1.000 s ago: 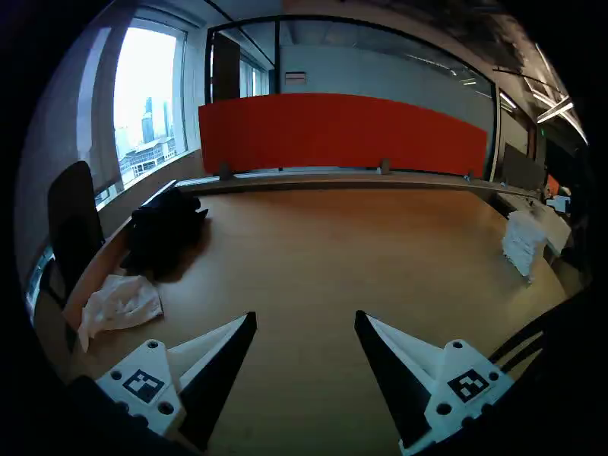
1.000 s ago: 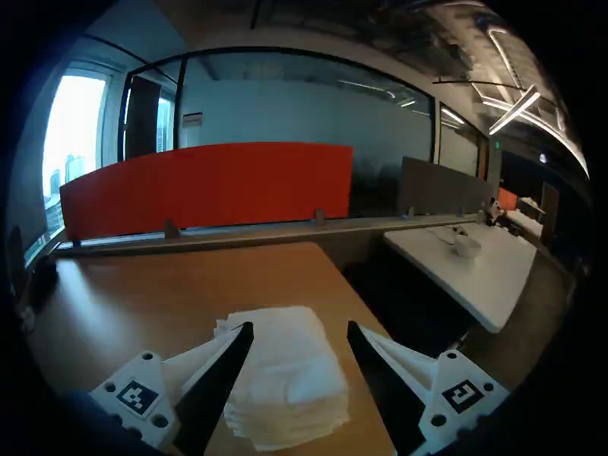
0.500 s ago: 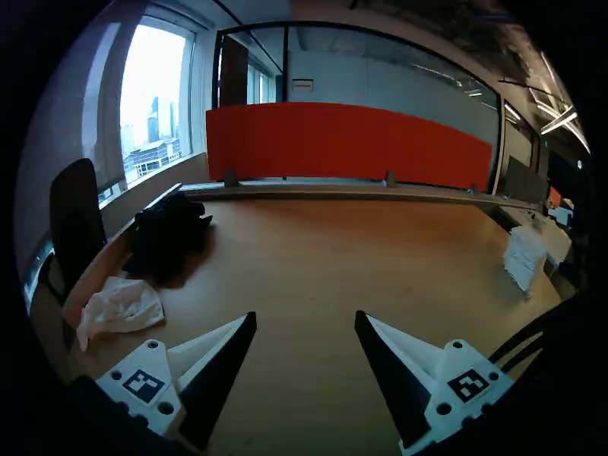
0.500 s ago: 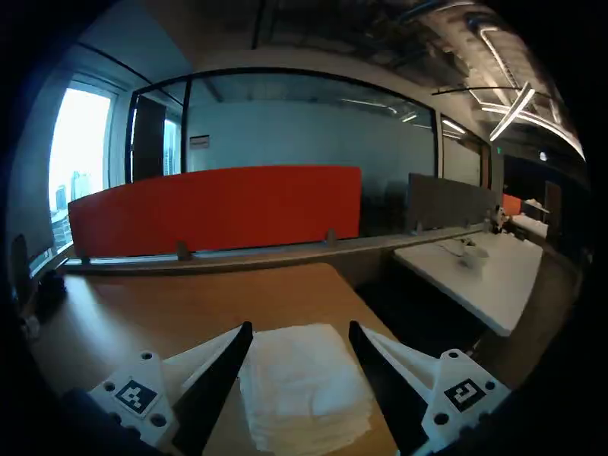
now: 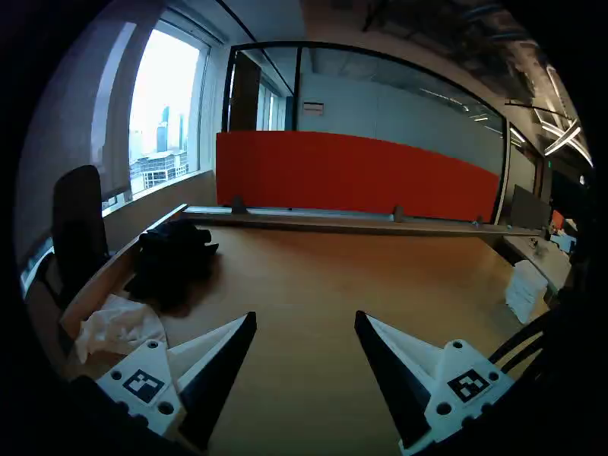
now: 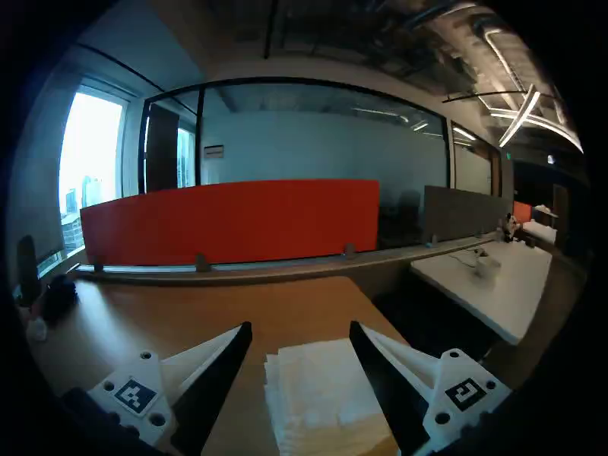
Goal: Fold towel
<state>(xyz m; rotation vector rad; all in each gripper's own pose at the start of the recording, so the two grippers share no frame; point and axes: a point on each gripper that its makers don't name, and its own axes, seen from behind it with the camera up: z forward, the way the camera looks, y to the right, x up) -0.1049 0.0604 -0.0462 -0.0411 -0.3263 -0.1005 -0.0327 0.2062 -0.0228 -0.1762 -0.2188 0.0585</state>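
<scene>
Towel folding looked partly done. A stack of folded towels (image 6: 327, 387) sat at the bottom centre of the right gripper view, near the right edge of the wooden desk (image 6: 190, 319). The right gripper (image 6: 299, 328) hung just above it with its tongs apart, 1 either side of the stack in the picture and clamped on nothing. I could not tell whether they touched the cloth.

1 crumpled towel (image 5: 118, 328) lay unfolded at the lower left of the left gripper view, just in front of a black bundle (image 5: 171, 254). It probably remained to be folded. The left gripper (image 5: 304, 318) had its tongs apart over bare wood, well apart from that towel.

The left gripper view also showed an office chair (image 5: 76, 228) at the left edge and the stack far off at the right edge. The right gripper view showed a white desk (image 6: 494, 296) at the right, beyond the red divider (image 6: 228, 220).
</scene>
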